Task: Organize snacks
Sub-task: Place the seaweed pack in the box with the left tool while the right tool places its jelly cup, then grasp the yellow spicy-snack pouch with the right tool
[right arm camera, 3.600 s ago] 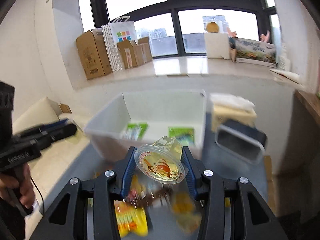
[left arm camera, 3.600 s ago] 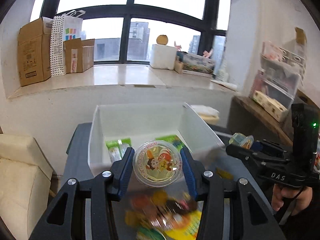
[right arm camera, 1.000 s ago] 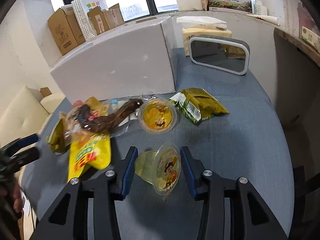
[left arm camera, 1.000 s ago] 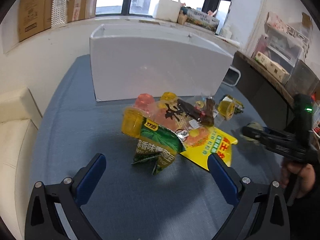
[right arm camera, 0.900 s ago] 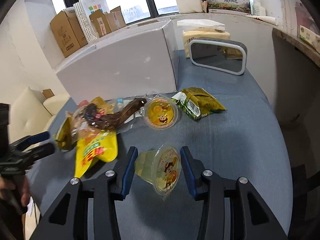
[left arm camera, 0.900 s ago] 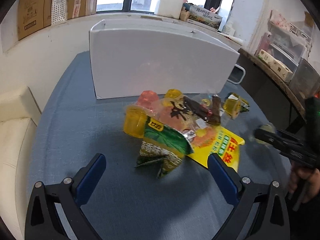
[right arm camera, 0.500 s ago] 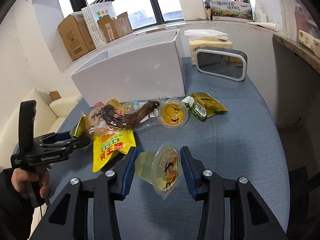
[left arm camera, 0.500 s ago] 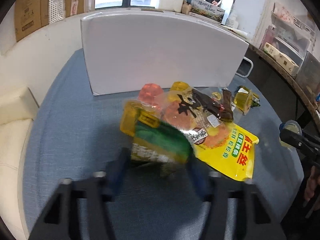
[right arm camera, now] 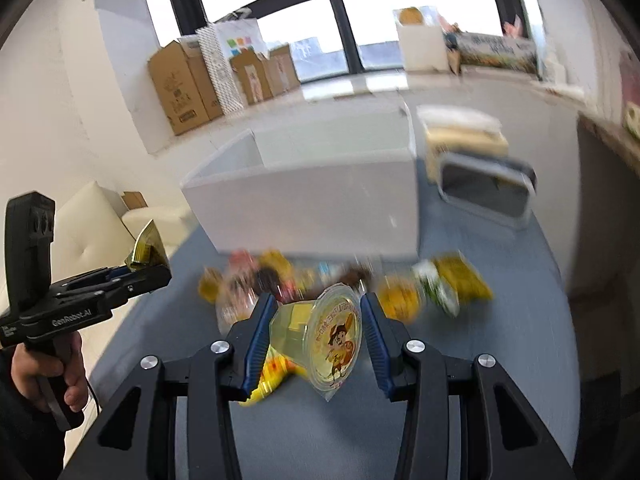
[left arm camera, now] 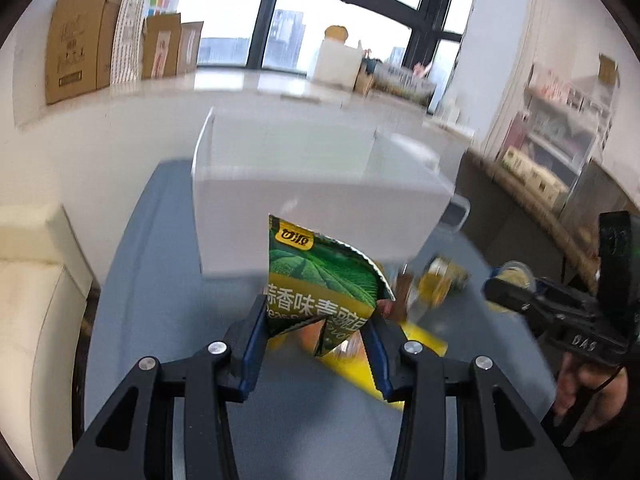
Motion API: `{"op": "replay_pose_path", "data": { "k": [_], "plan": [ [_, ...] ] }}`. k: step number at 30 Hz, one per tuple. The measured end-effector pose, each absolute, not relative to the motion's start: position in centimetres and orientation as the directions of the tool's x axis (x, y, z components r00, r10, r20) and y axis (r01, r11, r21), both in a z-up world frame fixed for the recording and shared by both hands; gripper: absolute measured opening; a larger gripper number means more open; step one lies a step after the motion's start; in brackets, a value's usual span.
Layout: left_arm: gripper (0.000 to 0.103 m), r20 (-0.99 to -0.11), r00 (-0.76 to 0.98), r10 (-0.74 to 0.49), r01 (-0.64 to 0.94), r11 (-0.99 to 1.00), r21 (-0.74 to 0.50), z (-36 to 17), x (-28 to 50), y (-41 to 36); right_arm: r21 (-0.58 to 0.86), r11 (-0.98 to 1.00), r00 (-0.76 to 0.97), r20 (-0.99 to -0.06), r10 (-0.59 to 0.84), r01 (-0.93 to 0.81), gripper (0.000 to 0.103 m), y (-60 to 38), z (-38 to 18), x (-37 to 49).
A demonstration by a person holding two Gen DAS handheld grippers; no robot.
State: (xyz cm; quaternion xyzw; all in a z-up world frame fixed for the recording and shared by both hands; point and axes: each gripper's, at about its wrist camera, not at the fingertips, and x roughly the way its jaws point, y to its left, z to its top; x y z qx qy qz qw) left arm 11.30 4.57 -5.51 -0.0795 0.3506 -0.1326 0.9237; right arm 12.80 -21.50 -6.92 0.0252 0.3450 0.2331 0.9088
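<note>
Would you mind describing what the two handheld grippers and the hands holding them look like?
Both are matte black pistol-grip tools with blue-padded fingers and silver screws at the joints. The left gripper reads "GenRobot.AI" in white along its side; the right gripper reads "DAS" and has a green light on its upright camera block. A thin black cable hangs below each bare hand, which emerges from a dark sleeve.

Bright window (left arm camera: 344, 12) (dark-framed) behind a cream sofa (left arm camera: 28, 280).

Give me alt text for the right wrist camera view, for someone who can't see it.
The right gripper holds a jelly cup on its side above a blue-grey table. Beyond it lie blurred snacks before a white box. At left, the left gripper holds a packet.
</note>
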Motion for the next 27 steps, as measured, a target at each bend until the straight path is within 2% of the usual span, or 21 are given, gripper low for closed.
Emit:
{"op": "replay_pose_path", "data": {
  "k": [5,10,16,17,19,20,21,22,24,27],
  "plan": [
    [0.049,-0.579,0.754,-0.309,0.215,0.95,-0.227,-1.4,15.6,3.9,0.166,0.874,0.692,-0.552,0.466,-0.456,0.048,-19.1,-2.7,16.5],
    [0.049,-0.591,0.758,-0.277,0.188,0.96,-0.208,0.3,22.1,3.9,0.167,0.872,0.705,-0.529,0.473,-0.459,0.048,-17.1,-0.7,22.4],
    [0.049,-0.637,0.728,-0.252,0.157,0.967,-0.203,-1.2,27.6,3.7,0.178,0.891,0.676,-0.594,0.436,-0.418,0.048,-15.8,-2.4,29.5],
    [0.05,-0.647,0.721,-0.248,0.155,0.968,-0.198,-1.7,27.8,3.7,0.177,0.893,0.676,-0.597,0.431,-0.413,0.048,-15.9,-2.6,30.0],
    [0.062,-0.673,0.7,-0.24,0.154,0.97,-0.186,-2.5,28.6,3.7,0.181,0.896,0.672,-0.606,0.426,-0.405,0.049,-16.2,-3.2,30.8],
    [0.081,-0.684,0.696,-0.219,0.142,0.975,-0.168,-2.9,28.8,3.7,0.193,0.898,0.668,-0.611,0.425,-0.395,0.065,-16.4,-3.5,31.2],
    [0.097,-0.681,0.707,-0.191,0.123,0.981,-0.148,-3.2,28.7,3.9,0.21,0.899,0.66,-0.618,0.427,-0.385,0.092,-16.6,-3.9,31.5],
    [0.102,-0.672,0.718,-0.179,0.114,0.984,-0.14,-3.4,28.3,4.1,0.212,0.903,0.667,-0.614,0.421,-0.375,0.1,-16.9,-3.9,31.6],
    [0.103,-0.666,0.723,-0.187,0.116,0.982,-0.149,-3.8,28.2,4.3,0.209,0.903,0.691,-0.585,0.424,-0.376,0.102,-17.4,-4.1,31.4],
    [0.103,-0.698,0.688,-0.199,0.117,0.98,-0.163,-4.3,28.6,4.6,0.193,0.906,0.687,-0.599,0.412,-0.376,0.102,-17.6,-4.3,31.3]
  ]
}}
